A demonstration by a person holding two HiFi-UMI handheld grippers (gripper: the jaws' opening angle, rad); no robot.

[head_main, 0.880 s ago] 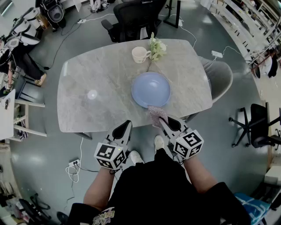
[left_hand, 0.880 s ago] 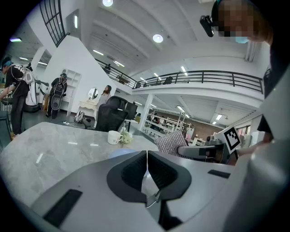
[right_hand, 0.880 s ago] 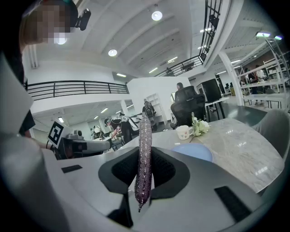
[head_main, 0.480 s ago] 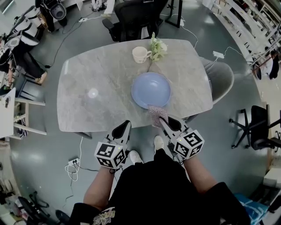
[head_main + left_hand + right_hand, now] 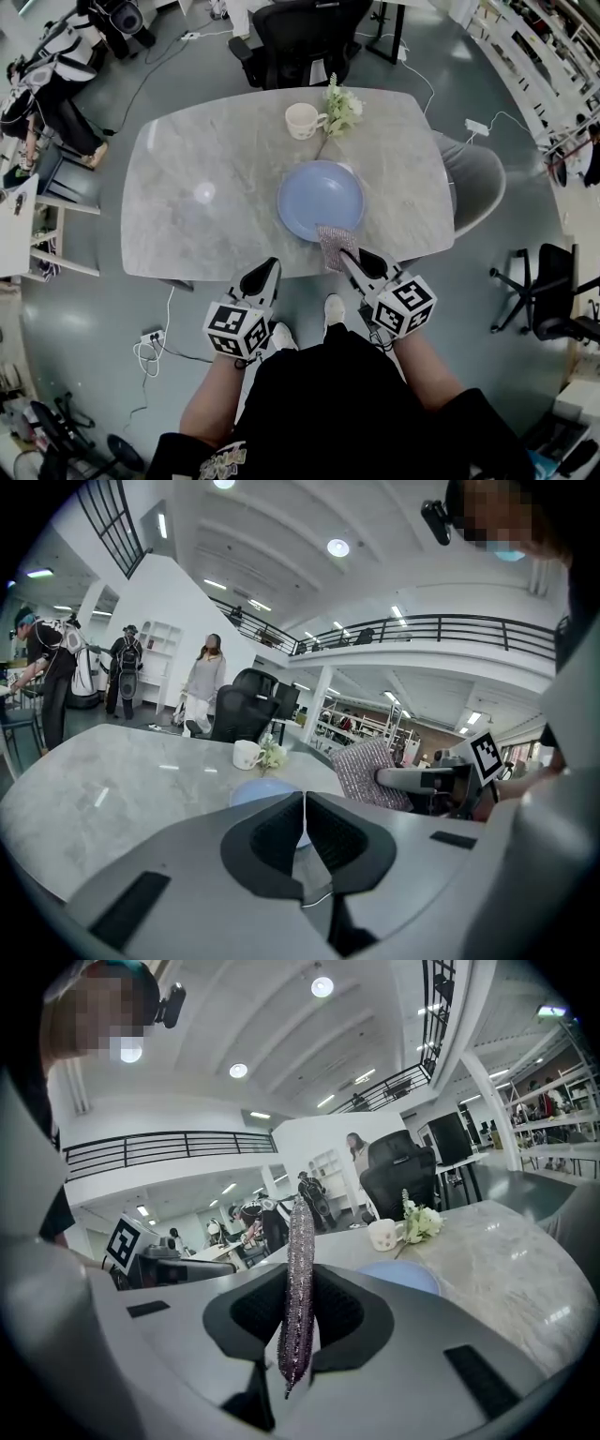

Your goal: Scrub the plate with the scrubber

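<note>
- Two grippers sit at the near edge of the marble table [image 5: 206, 234], both on the near side of the plate [image 5: 322, 200].
- Right gripper [image 5: 345, 255]: jaws clenched on the scrubber [image 5: 335, 246], a glittery silver-purple pad standing edge-on between the pads.
- Scrubber is over the near table edge, its far end right at the plate's near rim; can't tell if they touch.
- Left gripper [image 5: 268, 272]: jaws clenched together with nothing between them. It is over the floor just off the near table edge, left of the right gripper and apart from it.
- Plate: pale blue, flat on the table, right of centre.
- White cup [image 5: 302, 120] and white flowers [image 5: 342, 108] stand side by side just beyond the plate, at the far edge.
</note>
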